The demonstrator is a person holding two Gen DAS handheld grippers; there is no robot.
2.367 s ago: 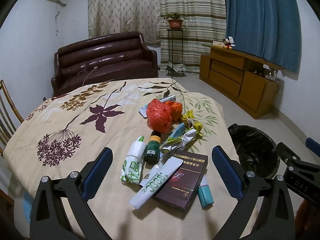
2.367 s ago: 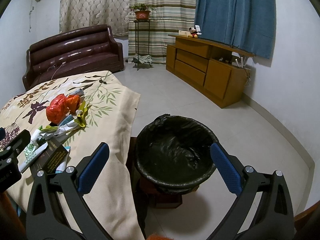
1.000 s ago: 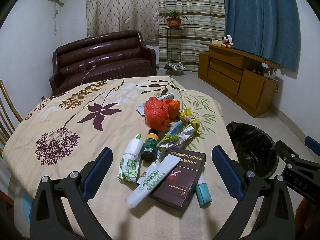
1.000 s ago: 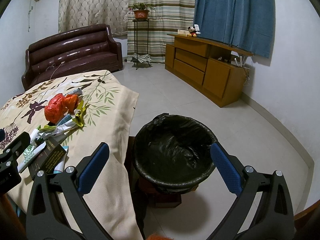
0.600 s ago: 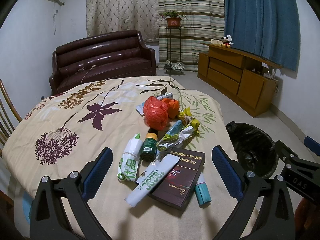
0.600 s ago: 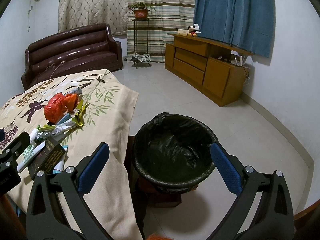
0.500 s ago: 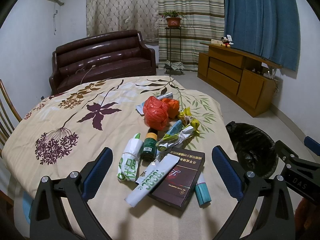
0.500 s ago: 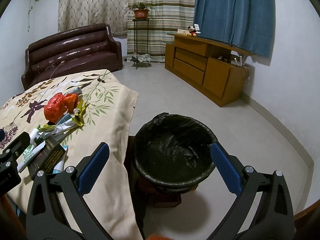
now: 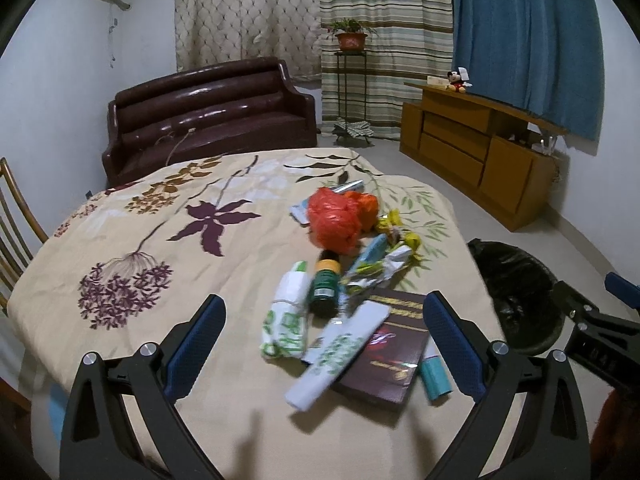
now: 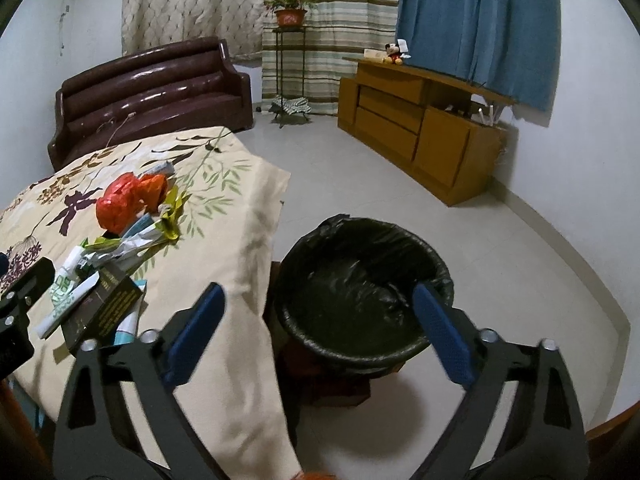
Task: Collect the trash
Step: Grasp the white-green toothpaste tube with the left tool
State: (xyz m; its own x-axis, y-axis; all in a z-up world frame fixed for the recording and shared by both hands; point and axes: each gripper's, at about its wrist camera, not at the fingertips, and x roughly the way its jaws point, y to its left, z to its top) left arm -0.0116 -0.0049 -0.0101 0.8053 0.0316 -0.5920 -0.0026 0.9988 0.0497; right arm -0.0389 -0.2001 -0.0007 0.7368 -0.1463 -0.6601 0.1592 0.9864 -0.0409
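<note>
A pile of trash lies on the flowered tablecloth: a red plastic bag, a green bottle, a white-green wrapper, a white tube, a dark brown box, a teal tube and crumpled yellow wrappers. My left gripper is open and empty, just above the near end of the pile. My right gripper is open and empty, above the black-lined trash bin beside the table. The pile also shows in the right wrist view.
A brown sofa stands behind the table, a wooden chair at the left. A wooden sideboard and a plant stand line the far wall. The bin sits right of the table's edge.
The left gripper has shifted slightly, and the pile sits a little lower and nearer in its view. The right gripper has drifted a little to the right over the bin. Both stay open.
</note>
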